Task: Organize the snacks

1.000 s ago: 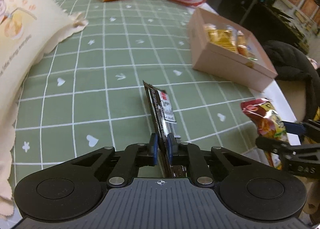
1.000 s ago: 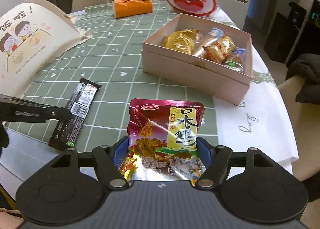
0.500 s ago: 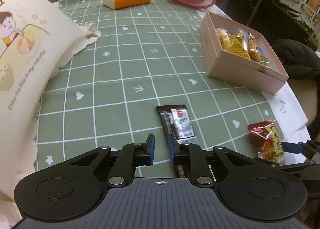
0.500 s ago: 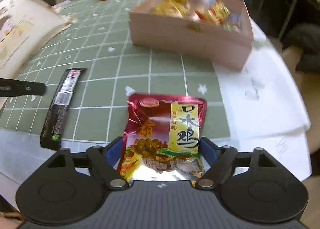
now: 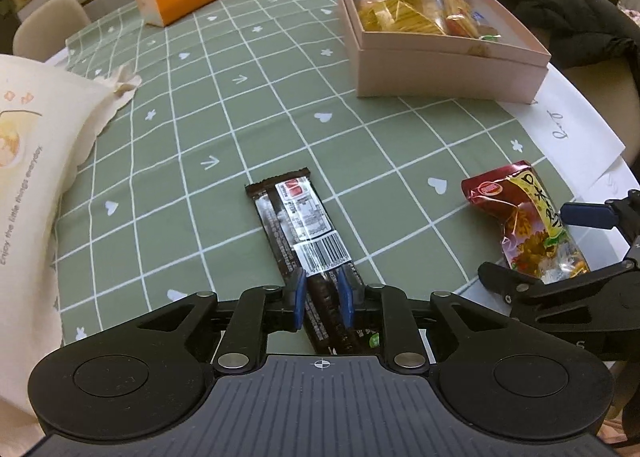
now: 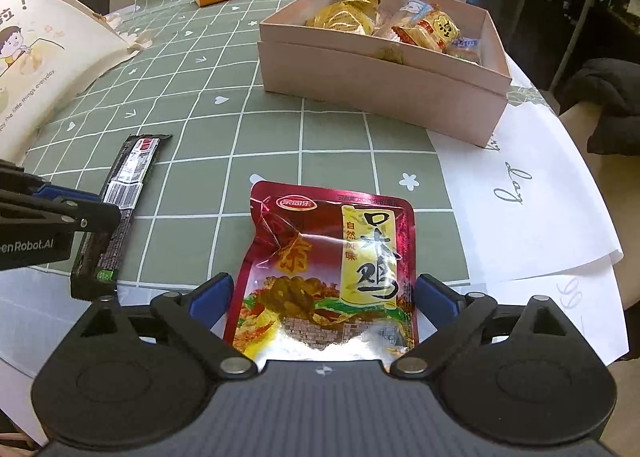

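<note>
Left wrist view cut off the black snack bar's (image 5: 301, 223) near end behind the left gripper (image 5: 322, 299), whose narrow jaws, just opening, straddled it without clear contact. Right wrist view hid the red chicken snack pouch's (image 6: 328, 269) lower edge; the right gripper (image 6: 322, 297), opened wide, flanked the pouch, flat on the green checked tablecloth (image 6: 332, 137).

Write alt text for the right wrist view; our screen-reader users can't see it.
The right gripper, jaws wide apart and just opened further, straddles a red snack pouch lying flat on the green checked tablecloth. Beyond it a pink box holds wrapped snacks; a black snack bar lies left.
</note>
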A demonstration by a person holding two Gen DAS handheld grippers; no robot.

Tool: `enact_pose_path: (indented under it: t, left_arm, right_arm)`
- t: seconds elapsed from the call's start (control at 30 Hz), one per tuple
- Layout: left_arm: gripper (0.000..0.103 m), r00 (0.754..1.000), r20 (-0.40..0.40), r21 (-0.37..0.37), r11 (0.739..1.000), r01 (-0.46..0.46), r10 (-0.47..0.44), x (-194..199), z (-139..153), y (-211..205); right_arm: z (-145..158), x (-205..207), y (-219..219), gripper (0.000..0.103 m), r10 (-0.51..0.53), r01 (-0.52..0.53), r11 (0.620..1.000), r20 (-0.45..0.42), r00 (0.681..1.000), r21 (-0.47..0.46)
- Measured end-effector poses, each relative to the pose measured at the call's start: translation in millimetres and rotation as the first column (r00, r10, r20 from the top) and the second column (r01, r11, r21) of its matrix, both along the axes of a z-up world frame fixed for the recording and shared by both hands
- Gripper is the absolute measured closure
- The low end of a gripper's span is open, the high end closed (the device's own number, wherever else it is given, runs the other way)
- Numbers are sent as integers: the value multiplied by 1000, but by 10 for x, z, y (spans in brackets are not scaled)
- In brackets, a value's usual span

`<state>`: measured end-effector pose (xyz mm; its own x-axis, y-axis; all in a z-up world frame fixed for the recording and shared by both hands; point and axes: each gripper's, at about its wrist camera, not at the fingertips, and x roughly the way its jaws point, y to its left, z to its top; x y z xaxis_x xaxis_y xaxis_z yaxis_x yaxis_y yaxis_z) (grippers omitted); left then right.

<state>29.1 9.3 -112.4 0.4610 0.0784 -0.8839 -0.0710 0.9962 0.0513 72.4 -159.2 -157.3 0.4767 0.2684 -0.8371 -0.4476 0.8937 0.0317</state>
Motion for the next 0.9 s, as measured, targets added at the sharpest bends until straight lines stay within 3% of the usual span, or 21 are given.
enact_pose_path:
  t: [0.1, 0.23, 0.33, 0.43, 0.5, 0.57, 0.67, 0.9]
  left_arm:
    - [81, 1000, 18, 5, 1000, 8, -8, 10, 34, -34]
    - [79, 994, 9, 112, 988, 103, -105, 34, -22, -225]
    - [73, 982, 14, 204, 962, 182, -189, -16, -53, -312]
    - [70, 985, 15, 245, 956, 161, -169, -30, -54, -224]
    - [70, 990, 11, 203, 970, 134, -139, -3, -38, -135]
    - [78, 993, 4, 155, 982, 112, -114, 25, -25, -97]
    - [75, 998, 0, 56, 996, 68, -68, 68, -16, -49]
    - [73, 997, -20, -148, 986, -72, 70, 152, -8, 226]
  right_arm:
    - [-12, -23, -16, 5, -7, 7, 1000, 15, 1000, 8]
    - [-14, -55, -28, 5, -15, 15, 1000, 29, 999, 15]
    - [-13, -67, -35, 4, -12, 12, 1000, 33, 999, 17]
    - [-14, -86, -57, 4, -6, 5, 1000, 38, 999, 20]
    - [-18, -102, -64, 4, -7, 6, 1000, 43, 999, 22]
    - [-22, -107, -65, 3, -11, 10, 1000, 47, 999, 24]
    - [-31, -101, -69, 2, -12, 11, 1000, 49, 999, 25]
    - [-43, -123, -80, 0, -12, 10, 999, 62, 998, 32]
